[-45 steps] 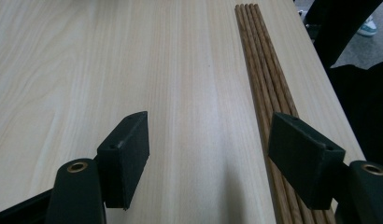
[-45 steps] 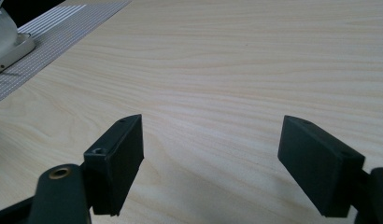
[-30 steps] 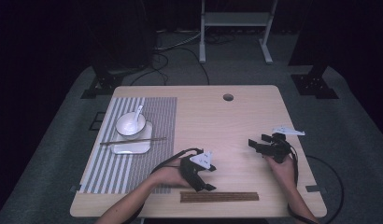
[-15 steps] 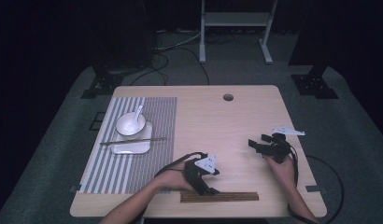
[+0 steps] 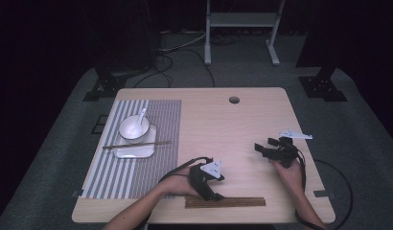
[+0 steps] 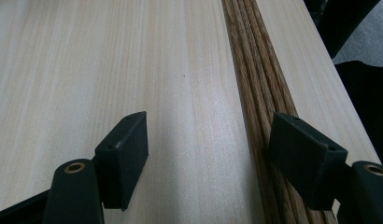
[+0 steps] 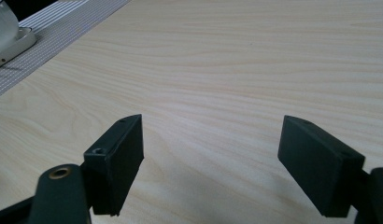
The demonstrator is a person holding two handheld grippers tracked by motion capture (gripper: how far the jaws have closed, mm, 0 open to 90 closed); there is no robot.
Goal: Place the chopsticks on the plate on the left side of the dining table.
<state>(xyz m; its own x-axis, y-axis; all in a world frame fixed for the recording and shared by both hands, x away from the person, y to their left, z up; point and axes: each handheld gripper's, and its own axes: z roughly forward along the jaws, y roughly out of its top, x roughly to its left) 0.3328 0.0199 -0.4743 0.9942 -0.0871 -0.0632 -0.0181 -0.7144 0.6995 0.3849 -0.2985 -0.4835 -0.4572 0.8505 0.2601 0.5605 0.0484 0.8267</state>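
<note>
While both grippers gape empty, the left gripper point(image 5: 214, 195) hovers at the sticks point(image 5: 225, 202), one jaw over them; right gripper point(image 5: 258, 148) well apart.

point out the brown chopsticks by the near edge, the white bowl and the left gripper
brown chopsticks point(image 5: 233, 201), high view, middle of the bundle's length
white bowl point(image 5: 133, 128), high view, its inside
left gripper point(image 6: 206, 154), left gripper view, midway between its open fingertips, above bare tabletop

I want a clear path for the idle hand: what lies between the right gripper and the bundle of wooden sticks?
Nothing: in the high view, bare table separates the right gripper from the wooden sticks.
</note>
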